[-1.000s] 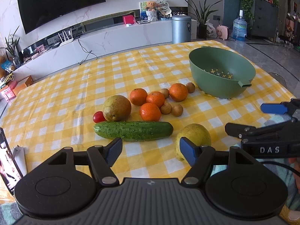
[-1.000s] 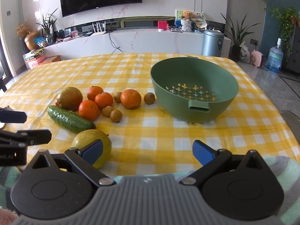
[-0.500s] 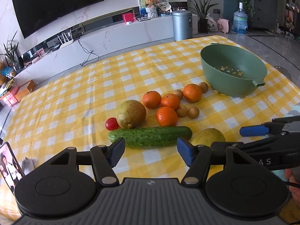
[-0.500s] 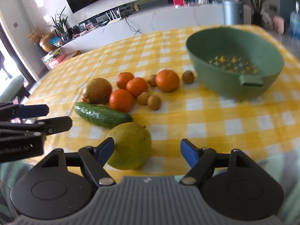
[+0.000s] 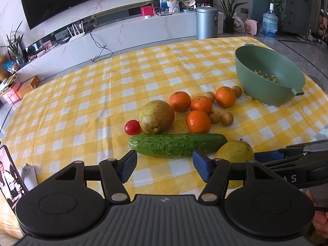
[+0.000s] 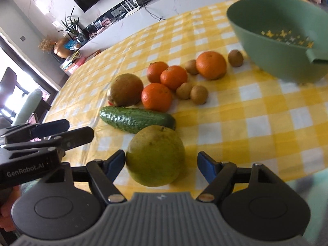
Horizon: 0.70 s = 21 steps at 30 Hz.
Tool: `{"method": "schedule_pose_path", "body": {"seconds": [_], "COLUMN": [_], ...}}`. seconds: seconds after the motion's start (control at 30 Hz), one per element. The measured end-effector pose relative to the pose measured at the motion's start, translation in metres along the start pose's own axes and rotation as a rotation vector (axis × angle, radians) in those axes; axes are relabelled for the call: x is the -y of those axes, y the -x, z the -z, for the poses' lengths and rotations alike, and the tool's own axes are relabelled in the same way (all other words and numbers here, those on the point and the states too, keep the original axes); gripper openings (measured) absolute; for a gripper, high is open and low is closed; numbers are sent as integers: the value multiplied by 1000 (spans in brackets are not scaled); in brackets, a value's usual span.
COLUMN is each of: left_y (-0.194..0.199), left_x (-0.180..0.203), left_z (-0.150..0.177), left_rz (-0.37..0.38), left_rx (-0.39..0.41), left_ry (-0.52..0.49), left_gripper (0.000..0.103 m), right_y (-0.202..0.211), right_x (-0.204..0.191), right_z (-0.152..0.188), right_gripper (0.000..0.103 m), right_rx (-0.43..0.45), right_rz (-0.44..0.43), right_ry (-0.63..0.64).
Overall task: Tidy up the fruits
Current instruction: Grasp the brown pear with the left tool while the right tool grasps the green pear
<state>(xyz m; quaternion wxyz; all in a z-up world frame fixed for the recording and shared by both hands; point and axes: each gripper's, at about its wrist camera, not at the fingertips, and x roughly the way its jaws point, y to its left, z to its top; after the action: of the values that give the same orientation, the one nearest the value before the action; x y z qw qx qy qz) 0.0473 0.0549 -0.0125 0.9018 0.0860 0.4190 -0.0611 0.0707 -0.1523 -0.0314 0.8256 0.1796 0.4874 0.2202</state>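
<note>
fruit lies clustered on the yellow-and-white checked tablecloth [image 5: 86, 106] in the left wrist view: a bumpy green cucumber [image 5: 177, 145] nearest, a brownish-yellow pear [image 5: 156, 116] and small red tomato [image 5: 132, 127] behind it, four orange tangerines [image 5: 198, 121] and some small brown round fruits [image 5: 227, 119] further right. a green plastic colander bowl [image 5: 266, 75] stands beyond them, apart. the left gripper [image 5: 164, 167] hangs spread and holds nothing, just short of the cucumber. a phone [image 5: 10, 181] leans at the left edge.

right wrist view: the right gripper [image 6: 162, 164] is spread around a second, yellow-green pear [image 6: 155, 155], whose far side touches the cucumber [image 6: 136, 119]. its left finger [image 6: 115, 163] is at the skin, the right one apart. the bowl [image 6: 272, 47] is at upper right.
</note>
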Motion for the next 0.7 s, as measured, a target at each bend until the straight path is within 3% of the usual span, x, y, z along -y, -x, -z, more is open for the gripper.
{"method": "schedule_pose_path", "body": {"seconds": [0.27,0.53,0.7], "left_y": [-7,-16,-34], "left_x": [-3,-12,-14], "left_z": [-1,-14,-32], "left_rz": [1,27,-4], "left_rx": [-8,30,39], "left_ry": [4,29,-8], "left_gripper": [74,79,79], "right_y": [1,19,24], "right_x": [-1,12,27], "right_z": [0,-16,-31], "right_gripper": [62,62,62], "right_rx": [0,50,109], "right_rz": [-22,113,209], "right_ry": [7,60,70]}}
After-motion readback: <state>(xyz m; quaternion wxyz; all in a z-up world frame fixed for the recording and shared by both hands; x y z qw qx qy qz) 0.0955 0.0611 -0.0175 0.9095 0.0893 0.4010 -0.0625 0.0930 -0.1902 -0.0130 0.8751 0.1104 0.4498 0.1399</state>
